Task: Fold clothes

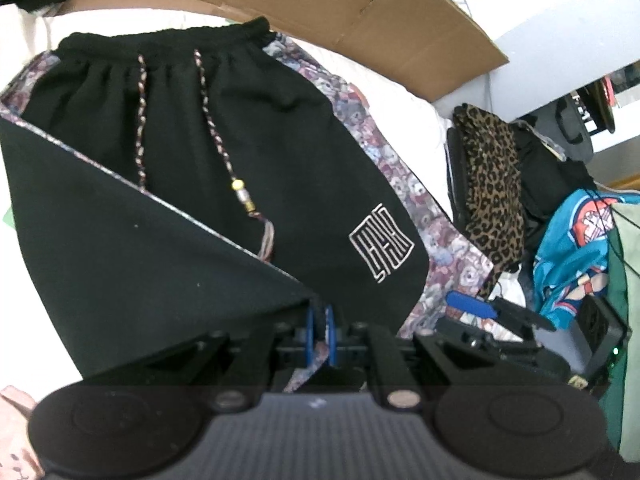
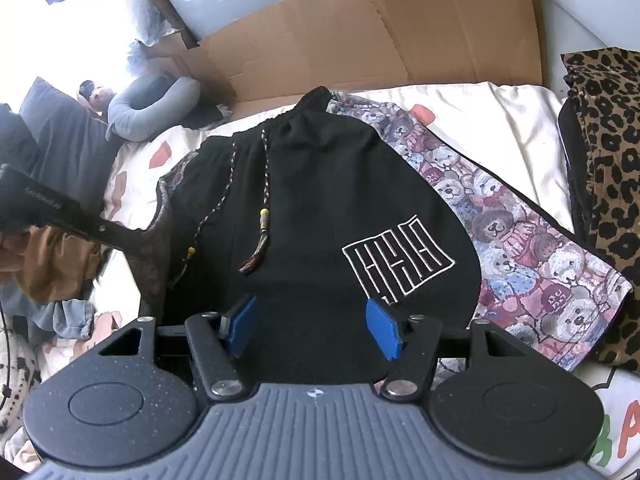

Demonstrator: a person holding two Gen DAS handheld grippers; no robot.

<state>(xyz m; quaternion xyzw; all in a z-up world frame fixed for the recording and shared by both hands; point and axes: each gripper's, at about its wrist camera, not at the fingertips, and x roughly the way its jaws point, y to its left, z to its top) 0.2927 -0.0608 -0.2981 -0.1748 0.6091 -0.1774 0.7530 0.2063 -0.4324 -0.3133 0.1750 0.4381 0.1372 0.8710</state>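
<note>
Across the left wrist view, the black shorts fill the frame's middle on a white sheet; my left fingers pinch their folded-over hem at lower centre. Through the right wrist view, my right fingers stand wide over the shorts, holding nothing.

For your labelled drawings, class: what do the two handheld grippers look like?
Both match: the left gripper and right gripper have blue ribbed finger pads on black linkage arms with silver pivot bolts, two round black discs and a grey ridged body.
</note>
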